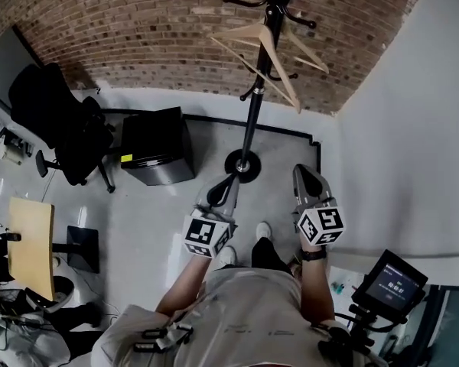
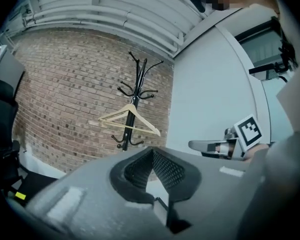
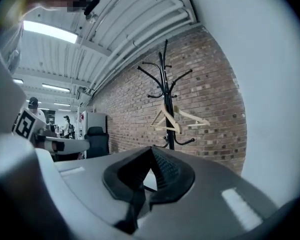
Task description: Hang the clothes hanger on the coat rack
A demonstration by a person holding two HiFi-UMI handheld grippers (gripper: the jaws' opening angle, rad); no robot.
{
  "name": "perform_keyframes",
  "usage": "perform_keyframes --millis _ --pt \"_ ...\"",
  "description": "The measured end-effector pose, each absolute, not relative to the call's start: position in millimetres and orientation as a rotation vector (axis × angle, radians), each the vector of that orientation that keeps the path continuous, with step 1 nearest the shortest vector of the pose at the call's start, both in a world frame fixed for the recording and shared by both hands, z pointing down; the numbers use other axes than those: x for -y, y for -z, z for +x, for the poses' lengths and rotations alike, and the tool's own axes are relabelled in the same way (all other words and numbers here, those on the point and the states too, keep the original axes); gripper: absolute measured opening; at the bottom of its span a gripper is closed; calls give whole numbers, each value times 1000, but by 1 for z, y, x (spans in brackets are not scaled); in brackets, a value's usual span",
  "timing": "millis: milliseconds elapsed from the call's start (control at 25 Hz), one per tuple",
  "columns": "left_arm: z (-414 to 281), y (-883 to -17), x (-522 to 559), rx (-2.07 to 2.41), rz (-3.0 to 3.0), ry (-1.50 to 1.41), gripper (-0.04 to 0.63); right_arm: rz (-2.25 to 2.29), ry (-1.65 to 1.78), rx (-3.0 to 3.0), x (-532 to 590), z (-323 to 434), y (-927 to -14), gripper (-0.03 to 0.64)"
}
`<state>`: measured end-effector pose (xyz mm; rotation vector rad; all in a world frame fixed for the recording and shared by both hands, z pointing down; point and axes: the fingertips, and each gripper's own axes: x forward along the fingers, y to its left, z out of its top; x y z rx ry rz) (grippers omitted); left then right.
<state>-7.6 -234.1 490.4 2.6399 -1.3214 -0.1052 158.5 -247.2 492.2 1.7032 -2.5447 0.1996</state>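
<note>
A black coat rack (image 1: 256,90) stands on a round base (image 1: 243,165) before the brick wall. Pale wooden hangers (image 1: 254,35) hang from its upper hooks; they also show in the left gripper view (image 2: 130,121) and the right gripper view (image 3: 166,120). My left gripper (image 1: 231,180) and right gripper (image 1: 304,170) are held side by side, low and a short way back from the rack's base. In its own view the left gripper (image 2: 151,151) has its pads meeting with nothing between them. The right gripper (image 3: 151,151) looks the same, shut and holding nothing.
A black cabinet (image 1: 154,147) stands left of the rack's base, and a black office chair (image 1: 61,121) draped in dark cloth is further left. A wooden desk top (image 1: 30,243) is at the left edge. A white wall (image 1: 413,144) runs along the right, with a small screen (image 1: 394,281) below it.
</note>
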Motion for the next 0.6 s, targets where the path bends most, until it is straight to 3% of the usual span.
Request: perform_keyframes --millis 360,600 --pt "-4 -460 230 1476 2772 58 -2 1791 124 2454 216 135 -443 3" --pt "-4 -438 231 1581 2760 -19 -3 1700 165 2590 225 107 -409 3"
